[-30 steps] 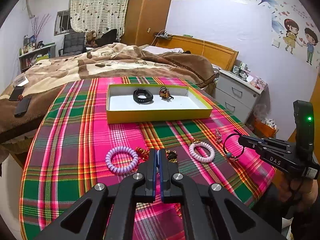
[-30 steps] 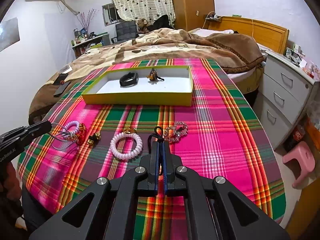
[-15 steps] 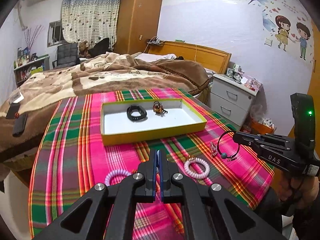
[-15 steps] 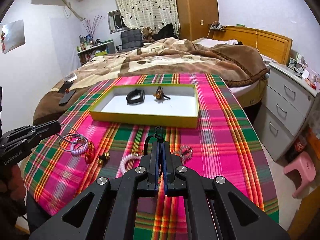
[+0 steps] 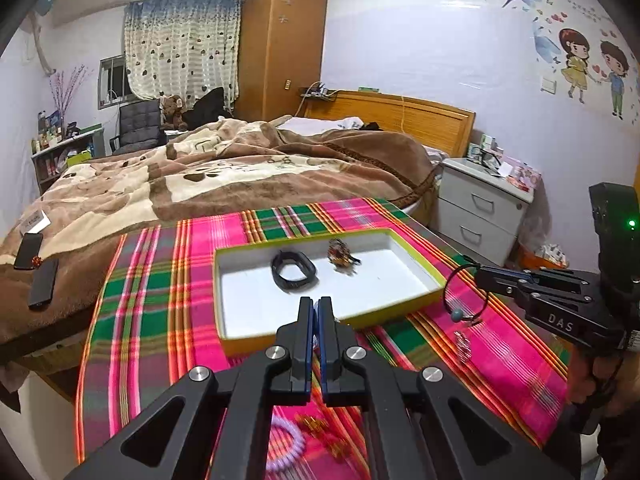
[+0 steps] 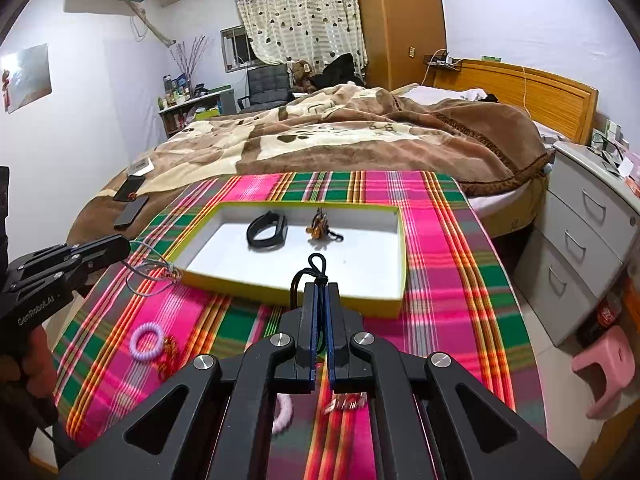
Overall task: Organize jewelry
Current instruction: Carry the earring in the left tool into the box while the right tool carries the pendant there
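A yellow-rimmed white tray [image 5: 416, 266] [image 6: 396, 280] lies on the plaid cloth and holds a black band [image 5: 294, 270] [image 6: 267, 230] and a brown charm [image 5: 341, 255] [image 6: 320, 227]. My right gripper [image 6: 319, 292] [image 5: 482, 276] is shut on a black cord bracelet with a blue bead [image 5: 460, 300] [image 6: 310, 270], held above the tray's near right corner. My left gripper [image 5: 315, 306] [image 6: 120, 246] is shut on a thin wire bracelet [image 6: 150, 274], held just left of the tray's near edge.
On the cloth near me lie a lilac coil band [image 6: 147, 343] [image 5: 286, 454], a pink coil band [image 6: 283, 412], small gold-red pieces [image 6: 168, 356] and a beaded piece [image 5: 463, 346]. A bed [image 5: 224, 176] stands behind the table, drawers [image 6: 580, 240] and a pink stool [image 6: 604, 368] at right.
Both grippers have lifted off the cloth and moved forward toward the tray, each carrying its bracelet. The loose bands have slipped low in both views.
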`<state>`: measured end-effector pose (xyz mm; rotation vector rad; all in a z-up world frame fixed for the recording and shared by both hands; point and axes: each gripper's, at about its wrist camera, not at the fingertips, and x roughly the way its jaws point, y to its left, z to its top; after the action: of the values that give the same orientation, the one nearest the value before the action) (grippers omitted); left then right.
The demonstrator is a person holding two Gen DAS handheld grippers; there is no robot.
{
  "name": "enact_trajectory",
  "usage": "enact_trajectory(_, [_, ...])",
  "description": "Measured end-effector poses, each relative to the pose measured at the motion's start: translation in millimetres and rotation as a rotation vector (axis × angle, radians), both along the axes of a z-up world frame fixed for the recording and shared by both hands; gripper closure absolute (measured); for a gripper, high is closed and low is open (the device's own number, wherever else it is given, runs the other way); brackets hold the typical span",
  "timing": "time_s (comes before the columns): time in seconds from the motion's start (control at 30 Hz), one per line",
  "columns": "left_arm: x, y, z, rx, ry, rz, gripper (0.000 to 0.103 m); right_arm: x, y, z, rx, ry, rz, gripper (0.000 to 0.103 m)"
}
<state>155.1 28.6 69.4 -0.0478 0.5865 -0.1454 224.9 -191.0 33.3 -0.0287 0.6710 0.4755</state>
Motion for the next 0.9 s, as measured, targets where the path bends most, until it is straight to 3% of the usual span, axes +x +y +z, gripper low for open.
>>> enact_trajectory(0.4, [65.1,22.0,-13.4,0.03,0.023,0.022,0.101,59.8,13.5,-5.0,-0.018,0.016,0.005,0.1])
enact_trajectory(0.9, [139.4,43.0,-43.8,0.053,0.091,0.046,0.101,139.8,32.8,-41.1,-0.047,0.11,0.015,0.1])
